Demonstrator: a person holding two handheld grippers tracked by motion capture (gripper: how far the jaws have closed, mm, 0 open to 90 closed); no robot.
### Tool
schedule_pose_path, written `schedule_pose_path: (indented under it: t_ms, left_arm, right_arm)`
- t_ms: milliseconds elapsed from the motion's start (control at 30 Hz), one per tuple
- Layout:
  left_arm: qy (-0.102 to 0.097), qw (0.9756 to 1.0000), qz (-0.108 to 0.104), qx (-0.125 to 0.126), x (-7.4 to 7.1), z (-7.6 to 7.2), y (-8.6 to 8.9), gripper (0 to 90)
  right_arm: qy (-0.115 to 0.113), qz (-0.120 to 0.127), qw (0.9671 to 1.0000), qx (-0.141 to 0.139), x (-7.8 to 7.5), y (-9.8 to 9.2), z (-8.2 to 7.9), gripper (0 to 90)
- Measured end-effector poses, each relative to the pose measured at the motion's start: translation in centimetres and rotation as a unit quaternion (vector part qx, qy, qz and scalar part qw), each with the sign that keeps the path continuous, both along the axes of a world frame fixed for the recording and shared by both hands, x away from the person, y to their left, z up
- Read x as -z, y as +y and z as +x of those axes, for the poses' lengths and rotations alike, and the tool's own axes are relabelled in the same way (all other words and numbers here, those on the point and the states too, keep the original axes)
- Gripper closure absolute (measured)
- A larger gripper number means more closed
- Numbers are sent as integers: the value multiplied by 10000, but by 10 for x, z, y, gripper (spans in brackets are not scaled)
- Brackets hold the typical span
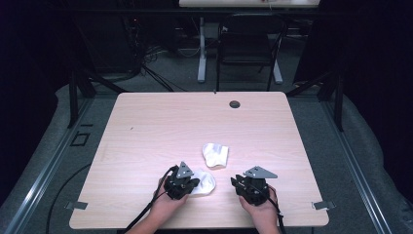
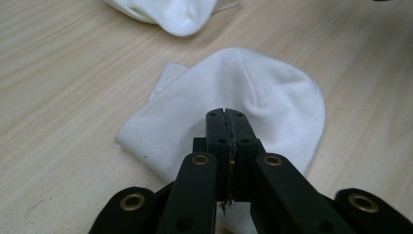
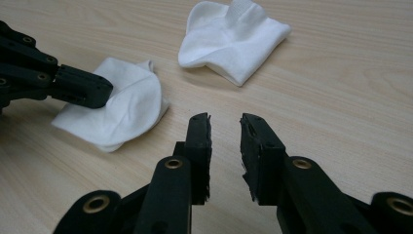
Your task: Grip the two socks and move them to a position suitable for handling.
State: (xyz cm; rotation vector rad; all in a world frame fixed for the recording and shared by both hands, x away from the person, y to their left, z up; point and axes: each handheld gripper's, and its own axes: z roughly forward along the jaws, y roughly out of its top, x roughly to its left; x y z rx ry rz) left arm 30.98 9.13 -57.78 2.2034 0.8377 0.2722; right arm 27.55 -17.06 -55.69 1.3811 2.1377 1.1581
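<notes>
Spanning foreground: pale wood table [image 1: 160, 122]; black chair [image 1: 248, 41] beyond.

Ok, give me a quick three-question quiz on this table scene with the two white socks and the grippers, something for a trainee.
1. True or false: the left gripper has its jaws closed together over the near sock.
2. Which describes the right gripper? A) clamped on a sock B) jaws apart with nothing between them, above bare table C) holding a cup
3. How many white socks lie on the table, and do they touch each other?

Key
1. True: the jaws meet, resting on or just above the sock's fabric.
2. B.
3. Two: the near sock and the far sock; the high view shows a gap of bare wood between them.
</notes>
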Motion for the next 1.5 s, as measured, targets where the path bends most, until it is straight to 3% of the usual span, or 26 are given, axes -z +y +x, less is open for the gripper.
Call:
schedule_pose_path:
  t_ms: [233,467,600,767,867,967,1267,1500]
  left_arm:
    - [45,9999,-50,85,0,-13,4,900]
    - [49,9999,-161,22,-10,-12,6,888]
    - [10,9996,-250,110,-19,-14,-1,822]
    - [23,9995,-277,168,-18,-14,-13,712]
    - [28,9998,-135,167,-13,-14,-20,669]
    - [48,9998,9,186,-8,-14,-23,688]
    - [94,9998,-27,170,-6,-14,-24,848]
    - [117,9997,-130,145,-10,-14,-21,872]
  right_arm:
    - [1,-4,10000,1,0,1,0,735]
    - [4,-8,10000,11,0,1,0,732]
    - [-13,16,10000,20,0,0,0,731]
    - [-5,32,10000,26,-1,0,0,729]
    - [-25,40,10000,31,-1,-1,0,727]
    - [-23,36,10000,33,-1,-2,0,726]
    - [-25,41,10000,5,0,0,0,726]
    - [-29,31,10000,-22,0,2,0,726]
